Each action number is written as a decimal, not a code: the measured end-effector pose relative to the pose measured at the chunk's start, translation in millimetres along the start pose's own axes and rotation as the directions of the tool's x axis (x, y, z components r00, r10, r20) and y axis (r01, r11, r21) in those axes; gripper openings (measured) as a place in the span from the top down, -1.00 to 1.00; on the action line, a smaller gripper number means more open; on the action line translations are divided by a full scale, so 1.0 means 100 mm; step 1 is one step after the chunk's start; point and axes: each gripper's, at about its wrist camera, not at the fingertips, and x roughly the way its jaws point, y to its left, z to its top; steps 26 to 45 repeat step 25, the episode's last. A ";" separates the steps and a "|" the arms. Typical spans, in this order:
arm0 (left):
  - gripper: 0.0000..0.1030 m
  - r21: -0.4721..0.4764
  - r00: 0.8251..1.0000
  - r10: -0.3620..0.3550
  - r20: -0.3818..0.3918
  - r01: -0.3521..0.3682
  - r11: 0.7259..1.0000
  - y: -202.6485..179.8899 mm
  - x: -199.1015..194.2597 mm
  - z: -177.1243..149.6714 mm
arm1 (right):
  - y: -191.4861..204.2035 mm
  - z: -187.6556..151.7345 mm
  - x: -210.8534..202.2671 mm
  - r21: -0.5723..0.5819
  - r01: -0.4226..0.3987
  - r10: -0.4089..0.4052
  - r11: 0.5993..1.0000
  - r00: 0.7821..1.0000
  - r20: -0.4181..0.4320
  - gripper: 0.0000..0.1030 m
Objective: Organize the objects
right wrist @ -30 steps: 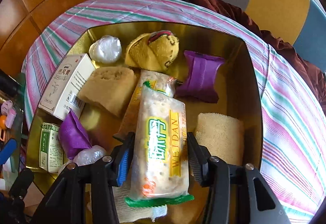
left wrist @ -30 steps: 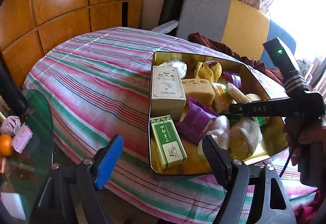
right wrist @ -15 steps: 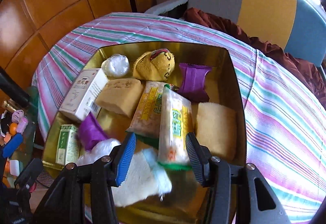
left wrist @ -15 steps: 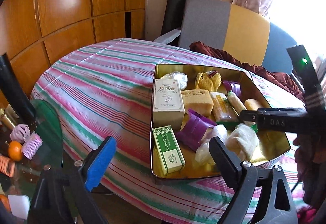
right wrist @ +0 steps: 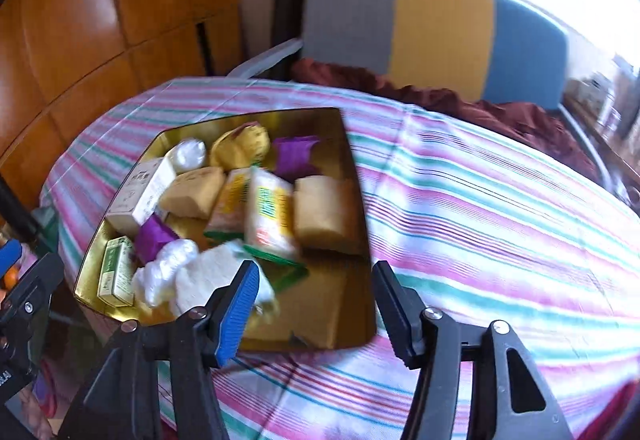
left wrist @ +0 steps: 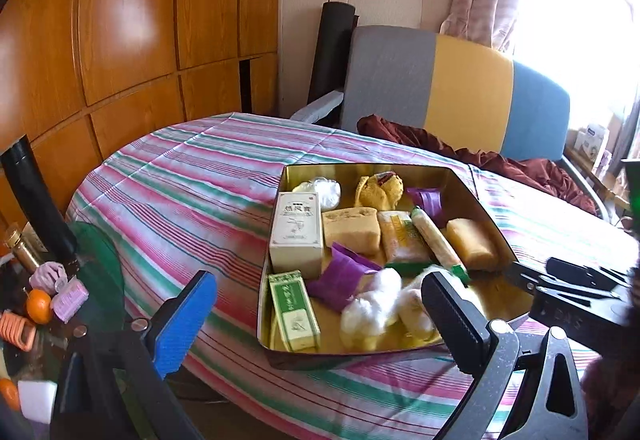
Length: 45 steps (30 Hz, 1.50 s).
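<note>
over tin (right wrist: pixel 356 176), right gripper (right wrist: pixel 312 304) released biscuit pack (right wrist: pixel 268 208) (opening)

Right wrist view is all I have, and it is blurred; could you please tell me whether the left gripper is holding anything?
Observer: No. The left gripper is wide open. Its jaws have just been opening, with nothing between them, short of the gold tin.
Operator: Thank you. What stands beside the table on that side?
Observer: A glass side table, carrying an orange and a pink roller.
</note>
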 end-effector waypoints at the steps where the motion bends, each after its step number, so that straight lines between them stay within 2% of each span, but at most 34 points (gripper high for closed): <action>1: -0.99 0.005 1.000 0.017 -0.006 -0.017 1.000 -0.05 0.00 -0.01 | -0.02 -0.02 -0.03 0.006 0.012 -0.012 1.000 1.000 0.005 -0.15; 6: -0.99 -0.027 0.998 0.026 -0.061 -0.027 0.999 -0.09 0.02 -0.05 | -0.17 -0.06 -0.09 0.034 0.042 -0.043 0.999 0.999 0.012 -0.15; 10: -0.99 -0.041 0.998 0.039 -0.043 -0.040 0.998 -0.06 -0.02 -0.07 | -0.15 -0.08 -0.12 0.027 0.031 -0.032 0.999 0.999 0.022 -0.15; 19: -0.99 -0.048 1.000 0.023 -0.001 -0.023 0.999 -0.03 -0.08 -0.06 | 0.01 -0.10 -0.12 -0.022 0.016 -0.016 1.000 0.999 0.029 -0.15; 25: -0.99 -0.056 1.000 0.002 -0.017 -0.003 0.998 -0.01 -0.06 -0.05 | 0.06 -0.09 -0.11 -0.033 0.009 -0.009 0.999 1.000 0.023 -0.15; 45: -0.99 -0.056 1.000 0.002 -0.017 -0.003 0.998 -0.01 -0.06 -0.05 | 0.06 -0.09 -0.11 -0.033 0.009 -0.009 0.999 1.000 0.023 -0.15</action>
